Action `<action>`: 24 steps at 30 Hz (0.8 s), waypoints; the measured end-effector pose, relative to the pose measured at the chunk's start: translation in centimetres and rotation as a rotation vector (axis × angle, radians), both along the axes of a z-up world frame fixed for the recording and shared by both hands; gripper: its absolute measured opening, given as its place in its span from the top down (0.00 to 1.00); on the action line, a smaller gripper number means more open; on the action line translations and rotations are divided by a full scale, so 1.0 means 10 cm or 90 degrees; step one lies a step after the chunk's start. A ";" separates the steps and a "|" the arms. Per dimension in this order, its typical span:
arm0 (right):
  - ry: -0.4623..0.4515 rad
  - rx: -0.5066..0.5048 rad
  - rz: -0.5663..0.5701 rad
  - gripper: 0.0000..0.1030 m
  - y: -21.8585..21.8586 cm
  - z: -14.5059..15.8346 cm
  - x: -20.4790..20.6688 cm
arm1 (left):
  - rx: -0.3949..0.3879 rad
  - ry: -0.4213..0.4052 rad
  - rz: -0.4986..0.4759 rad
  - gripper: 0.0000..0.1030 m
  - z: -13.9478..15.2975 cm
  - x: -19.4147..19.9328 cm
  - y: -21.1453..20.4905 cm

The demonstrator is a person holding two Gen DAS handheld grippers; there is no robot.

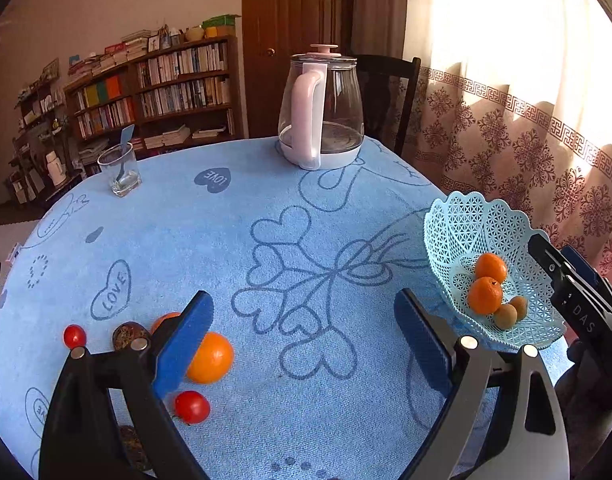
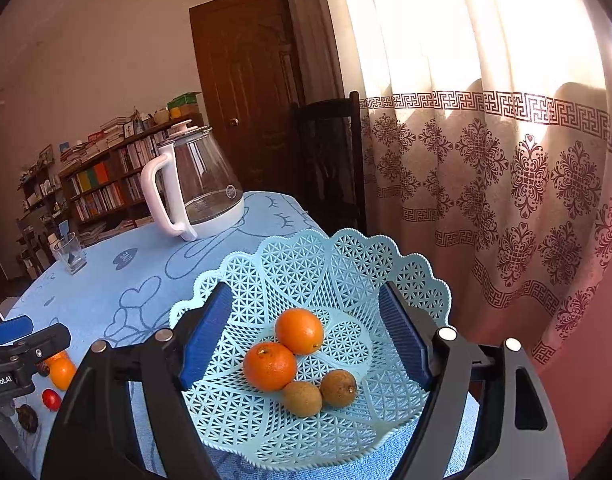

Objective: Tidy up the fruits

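Pale blue lattice plastic basket (image 2: 346, 264) holding two glossy oranges (image 2: 270, 366) and two brown longans (image 2: 338, 387), right gripper (image 2: 306, 336) spread wide over it, left gripper (image 1: 302, 332) wide, empty.

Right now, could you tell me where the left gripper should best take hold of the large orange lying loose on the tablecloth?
Probably across the widest middle of the orange, coming down from above. It is round, so any pair of opposite sides serves. The left gripper is open, and its left finger already overlaps the orange in view. Mind the tomato close in front.

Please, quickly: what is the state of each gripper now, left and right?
Left gripper: open, holding nothing, above the tablecloth.
Right gripper: open, holding nothing, over the basket.
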State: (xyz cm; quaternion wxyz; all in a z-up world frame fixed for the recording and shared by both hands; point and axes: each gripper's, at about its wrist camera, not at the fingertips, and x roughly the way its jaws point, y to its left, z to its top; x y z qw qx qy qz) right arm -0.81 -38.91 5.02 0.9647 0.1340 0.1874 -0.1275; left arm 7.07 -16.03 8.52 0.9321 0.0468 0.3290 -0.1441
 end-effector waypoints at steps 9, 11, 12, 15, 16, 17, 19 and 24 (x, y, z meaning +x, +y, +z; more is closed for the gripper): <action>-0.011 0.009 0.073 0.25 0.34 0.11 -0.06 | -0.023 -0.017 0.073 0.12 0.09 -0.06 0.58; -0.012 0.003 0.095 0.25 0.45 0.13 -0.08 | -0.028 -0.020 0.095 0.12 0.10 -0.06 0.74; -0.012 0.000 0.105 0.25 0.51 0.13 -0.09 | -0.030 -0.022 0.106 0.12 0.11 -0.07 0.82; -0.009 -0.002 0.133 0.25 0.65 0.14 -0.11 | -0.039 -0.024 0.141 0.12 0.12 -0.07 1.07; -0.008 -0.004 0.141 0.25 0.70 0.15 -0.12 | -0.042 -0.024 0.152 0.12 0.12 -0.07 1.16; -0.007 -0.006 0.148 0.25 0.73 0.15 -0.12 | -0.045 -0.023 0.164 0.12 0.12 -0.06 1.24; -0.006 -0.007 0.160 0.25 0.80 0.14 -0.13 | -0.049 -0.021 0.187 0.12 0.10 -0.06 1.40; 0.007 -0.011 0.189 0.25 0.95 0.11 -0.13 | -0.053 -0.006 0.239 0.12 0.00 0.00 1.74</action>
